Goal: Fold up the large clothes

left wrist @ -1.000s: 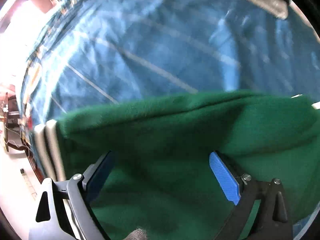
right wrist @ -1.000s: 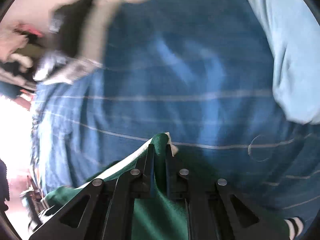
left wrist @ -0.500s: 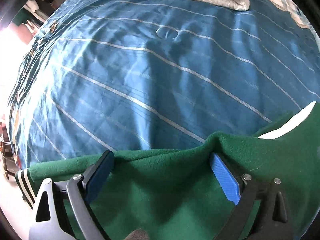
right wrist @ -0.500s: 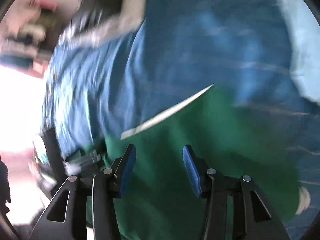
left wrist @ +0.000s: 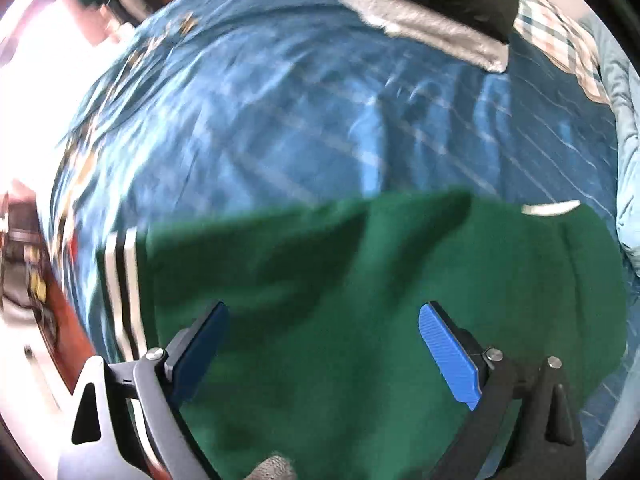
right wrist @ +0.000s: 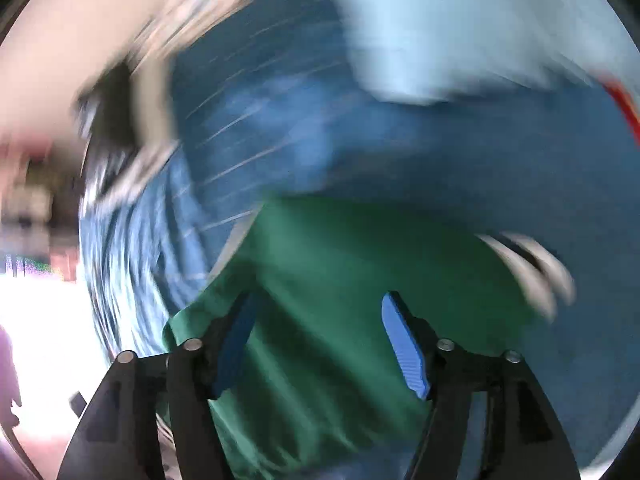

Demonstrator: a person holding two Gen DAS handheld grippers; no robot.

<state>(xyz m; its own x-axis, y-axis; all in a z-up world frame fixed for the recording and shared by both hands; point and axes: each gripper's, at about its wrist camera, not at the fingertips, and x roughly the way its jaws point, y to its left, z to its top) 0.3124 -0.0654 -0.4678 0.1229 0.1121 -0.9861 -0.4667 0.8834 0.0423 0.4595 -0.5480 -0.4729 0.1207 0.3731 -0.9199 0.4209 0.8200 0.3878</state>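
Two black grippers with blue ribbed pads hung over a large dark green fleece garment [left wrist: 360, 320] that lay spread on a bed. Nearest the left wrist camera, the left gripper [left wrist: 320, 348] stood with its jaws wide apart and nothing pressed between the pads, the green cloth lying below the gap. The garment's black-and-white striped cuff or hem [left wrist: 122, 292] showed at the left edge of the cloth, and a small white edge [left wrist: 550, 208] peeked out at its far right corner. From the right wrist camera, which was heavily blurred, the right gripper [right wrist: 318, 340] had its jaws opening, the pads clear of the fabric and the same green garment [right wrist: 340, 280] lying under them; a pale striped band [right wrist: 536, 268] sat at the garment's right side. Beyond the garment stretched the blue bedsheet with thin pale stripes [left wrist: 300, 120], rumpled and bare across the middle. Farther back, at the far edge of the bed, lay a black and grey fleecy item [left wrist: 432, 12], with a checked cloth [left wrist: 560, 36] just beside it to the right and a pale blue quilt [left wrist: 624, 160] along the right edge. That pale blue quilt [right wrist: 460, 28] also filled the upper part of the right wrist view. Room clutter at the left was too blurred to make out.
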